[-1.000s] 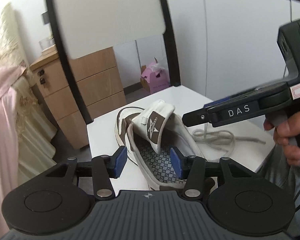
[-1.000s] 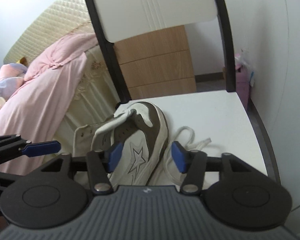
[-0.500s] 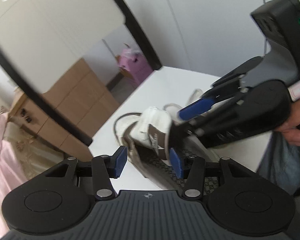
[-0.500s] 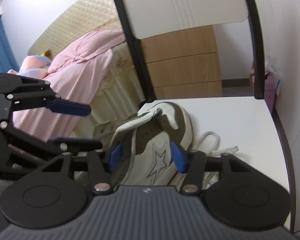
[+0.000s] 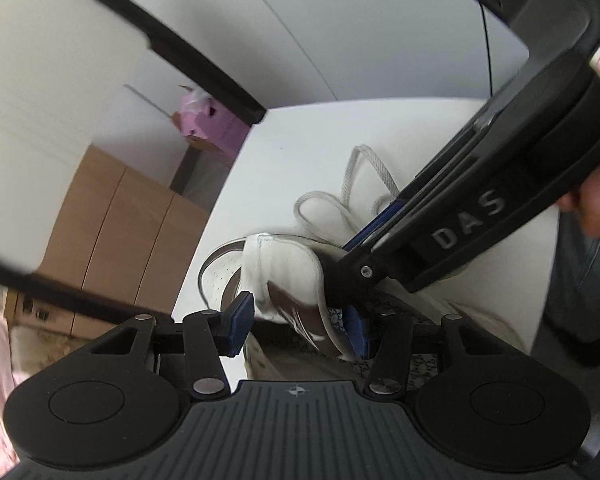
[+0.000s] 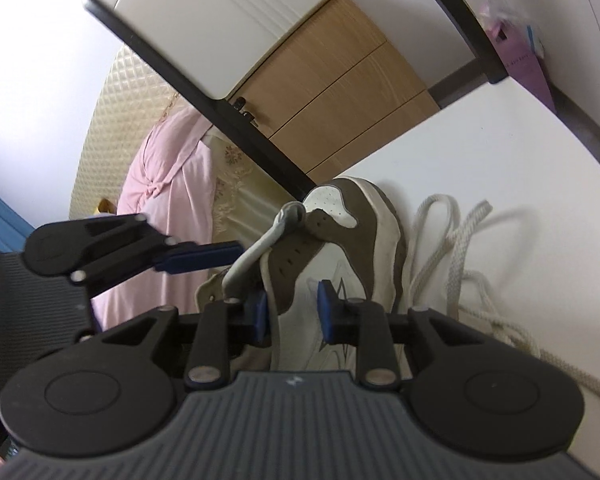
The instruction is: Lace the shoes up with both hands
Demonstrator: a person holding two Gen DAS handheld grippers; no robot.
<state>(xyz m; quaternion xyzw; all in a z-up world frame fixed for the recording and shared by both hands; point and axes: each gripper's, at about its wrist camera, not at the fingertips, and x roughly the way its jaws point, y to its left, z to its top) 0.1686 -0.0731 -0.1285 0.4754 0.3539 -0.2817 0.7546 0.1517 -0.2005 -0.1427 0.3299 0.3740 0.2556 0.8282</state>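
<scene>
The shoe point(image 6: 340, 248) sits on the white counter point(image 6: 500, 152), over by its left edge, and both tools are right on it. The right hand-held gripper point(image 6: 291, 312) has just been closing, and its blue pads now straddle the shoe's side wall near the collar. Are they pressing? Hard to call; the left pad looks against the upper, while the right pad shows a sliver of gap, so this reads as nearly clenched rather than a sure hold.

The left hand-held gripper point(image 5: 298, 322) stands released, jaws wide, with the raised tongue point(image 5: 284, 268) sitting between and just beyond its pads, touching neither that can be seen.

Now the geometry. The shoe's long axis runs away from both cameras, heel end close under the grippers and toe point(image 6: 332, 196) pointing out toward the wooden drawers point(image 6: 340, 80) at the far edge. The loose lace point(image 6: 452, 248) lies coiled on the counter to the right of the shoe, just beside its sole, off to the right of the right gripper's jaws. That makes the right hand the nearer one to the lace, while the left is better placed on the tongue. No lace runs through the eyelets that show, so the threading looks barely begun.
</scene>
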